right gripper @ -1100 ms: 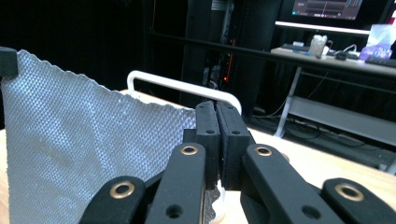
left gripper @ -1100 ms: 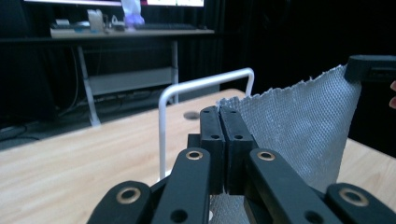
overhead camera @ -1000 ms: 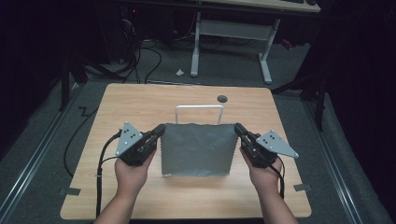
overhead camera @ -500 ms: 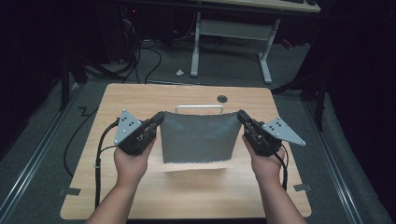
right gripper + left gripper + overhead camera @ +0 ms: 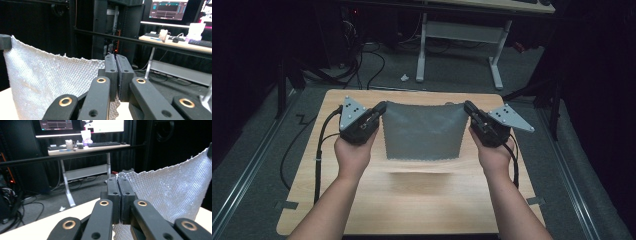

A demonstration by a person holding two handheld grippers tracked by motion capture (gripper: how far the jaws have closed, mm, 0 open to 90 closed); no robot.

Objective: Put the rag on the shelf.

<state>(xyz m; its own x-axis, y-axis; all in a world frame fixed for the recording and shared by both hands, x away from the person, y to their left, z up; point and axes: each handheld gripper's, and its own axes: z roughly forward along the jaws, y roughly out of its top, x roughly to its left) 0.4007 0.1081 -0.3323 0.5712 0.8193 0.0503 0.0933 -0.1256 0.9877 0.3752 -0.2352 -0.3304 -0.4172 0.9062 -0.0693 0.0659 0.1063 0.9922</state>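
Observation:
A grey waffle-textured cloth (image 5: pixel 423 130) hangs in the air above the wooden table (image 5: pixel 412 200), stretched between both grippers by its top corners. My left gripper (image 5: pixel 382 107) is shut on the cloth's top left corner. My right gripper (image 5: pixel 468 106) is shut on the top right corner. The cloth's lower edge hangs free and casts a shadow on the tabletop. In the left gripper view the cloth (image 5: pixel 170 190) spreads to the right of the closed left gripper (image 5: pixel 120 182). In the right gripper view the cloth (image 5: pixel 50 80) spreads to the left of the closed right gripper (image 5: pixel 115 60).
Black cables (image 5: pixel 319 155) trail from the left gripper over the table's left side. Beyond the table stands a white-legged desk (image 5: pixel 462 35) with monitors and a keyboard (image 5: pixel 105 144). A dark rail (image 5: pixel 140 41) runs across behind the table.
Both hands have lifted the cloth up and away from the person. It has gone from lying partly on the table to hanging free.

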